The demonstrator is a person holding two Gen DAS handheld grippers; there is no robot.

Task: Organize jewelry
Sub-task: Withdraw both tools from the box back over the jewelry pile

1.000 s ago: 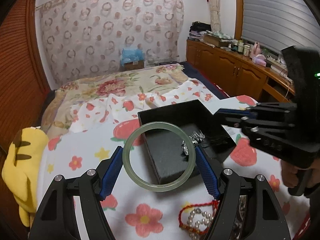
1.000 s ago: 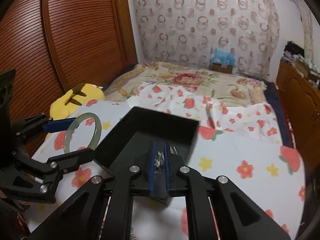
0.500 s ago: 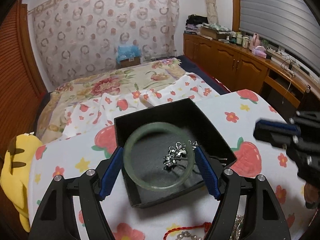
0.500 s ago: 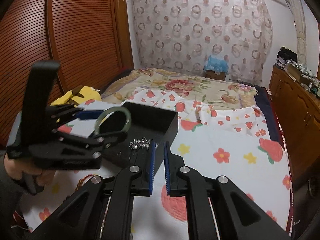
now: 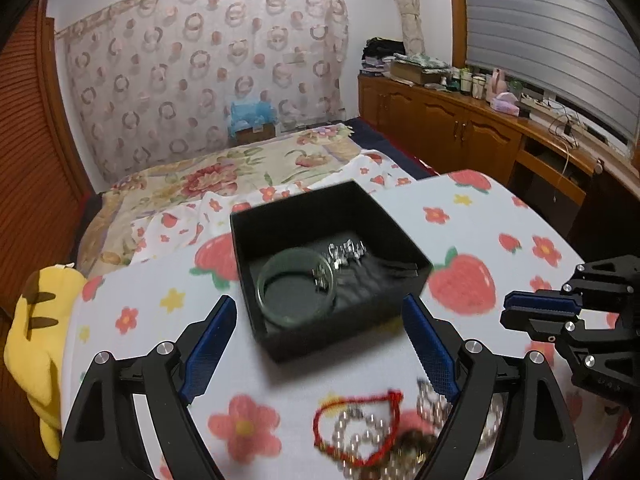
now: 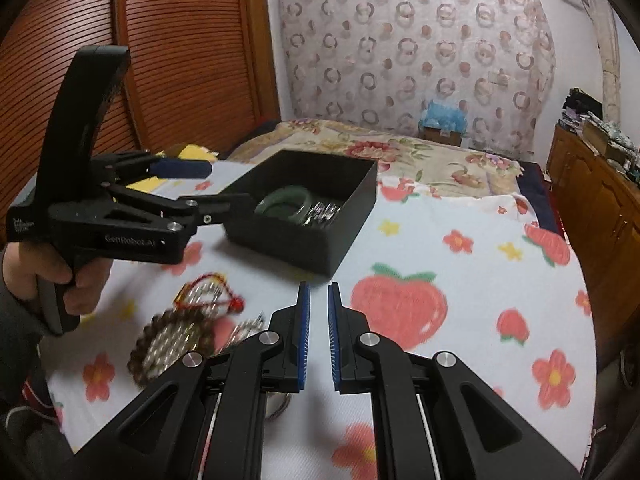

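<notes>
nearest the left wrist camera, the left gripper (image 5: pixel 318 344) stands spread wide with nothing between its blue pads. just under and beside its right finger lies a blurred heap of loose jewelry (image 5: pixel 384 432): a red cord loop, pearl-like beads and a darker beaded string, on the strawberry-print cloth (image 5: pixel 460 284). the right gripper (image 6: pixel 318 334) hovers to the right of that heap, its pads drawn nearly together on nothing, a narrow slit left between them. past the left fingertips sits the black open box (image 5: pixel 280 344), its near wall facing the pads. inside, the green bangle (image 5: pixel 296 288) lies flat on the dark floor at the near left, touching a silver chain piece (image 5: pixel 344 252) behind it. bare cloth runs right of the box to the table's rounded edge. a yellow plush (image 5: pixel 36 320) hangs at the left edge. beyond are the floral bed (image 5: pixel 224 172), wooden cabinets (image 5: pixel 460 128) and a patterned curtain (image 5: pixel 200 64).
</notes>
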